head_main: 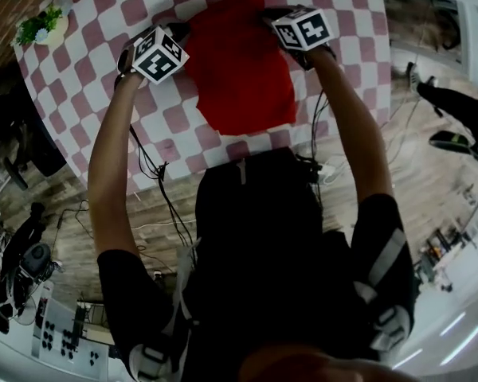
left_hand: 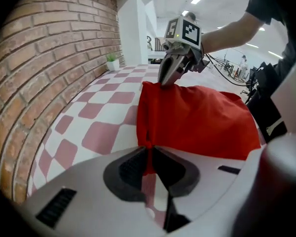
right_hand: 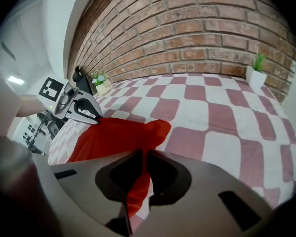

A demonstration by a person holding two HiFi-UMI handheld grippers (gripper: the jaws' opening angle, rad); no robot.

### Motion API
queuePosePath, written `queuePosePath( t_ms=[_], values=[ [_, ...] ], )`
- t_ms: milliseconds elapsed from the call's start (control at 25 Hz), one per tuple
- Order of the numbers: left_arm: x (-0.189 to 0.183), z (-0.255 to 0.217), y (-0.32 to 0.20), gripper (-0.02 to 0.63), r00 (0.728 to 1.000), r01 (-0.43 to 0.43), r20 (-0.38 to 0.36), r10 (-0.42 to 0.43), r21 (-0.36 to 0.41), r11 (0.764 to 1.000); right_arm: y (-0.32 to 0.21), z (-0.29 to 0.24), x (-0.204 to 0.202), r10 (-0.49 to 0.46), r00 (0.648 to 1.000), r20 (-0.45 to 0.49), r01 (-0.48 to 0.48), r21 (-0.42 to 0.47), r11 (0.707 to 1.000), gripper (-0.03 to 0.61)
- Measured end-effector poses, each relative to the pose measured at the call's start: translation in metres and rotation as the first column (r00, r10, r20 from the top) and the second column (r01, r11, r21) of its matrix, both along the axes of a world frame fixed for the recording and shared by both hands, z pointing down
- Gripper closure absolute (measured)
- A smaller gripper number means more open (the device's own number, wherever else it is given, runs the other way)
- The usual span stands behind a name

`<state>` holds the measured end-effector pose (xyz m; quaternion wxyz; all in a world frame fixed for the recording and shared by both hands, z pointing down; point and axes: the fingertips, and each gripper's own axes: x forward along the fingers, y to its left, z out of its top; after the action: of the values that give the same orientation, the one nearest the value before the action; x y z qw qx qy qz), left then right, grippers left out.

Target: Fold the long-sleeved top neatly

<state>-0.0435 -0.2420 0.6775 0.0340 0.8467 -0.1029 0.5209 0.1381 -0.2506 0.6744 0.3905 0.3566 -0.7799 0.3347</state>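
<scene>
Two pinch grips on red long-sleeved top [head_main: 243, 62], upper centre of head view, on checked bench [head_main: 95, 30]: left gripper [left_hand: 149, 154] clamped on upper-left corner, right gripper [right_hand: 142, 168] clamped on upper-right corner.

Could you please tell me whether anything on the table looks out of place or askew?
Nothing is spilled or damaged. Only the red top lies a little crooked on the table, its near edge uneven.
</scene>
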Motion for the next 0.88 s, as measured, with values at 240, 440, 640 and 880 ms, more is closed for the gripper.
queuePosePath(
  t_ms=[240,440,640,880],
  values=[
    [0.029,0.001,-0.028,0.569,0.998,-0.056,0.004,0.056,-0.003,0.998,-0.013,0.003,0.029,0.078,0.997,0.029,-0.078,-0.012,0.997,0.535],
    [0.034,0.008,-0.032,0.568,0.999,-0.038,-0.007,0.038,-0.027,0.999,-0.017,0.010,0.032,0.089,0.995,0.042,-0.088,-0.025,0.996,0.534],
    [0.035,0.008,-0.032,0.568,0.999,-0.037,0.001,0.037,-0.014,0.999,-0.018,0.008,0.032,0.001,1.000,-0.001,-0.001,-0.014,1.000,0.509],
    [0.035,0.008,-0.032,0.568,0.998,-0.055,0.010,0.056,-0.012,0.998,-0.031,-0.019,0.033,-0.302,0.942,-0.149,0.310,0.037,0.950,0.411]
  ],
)
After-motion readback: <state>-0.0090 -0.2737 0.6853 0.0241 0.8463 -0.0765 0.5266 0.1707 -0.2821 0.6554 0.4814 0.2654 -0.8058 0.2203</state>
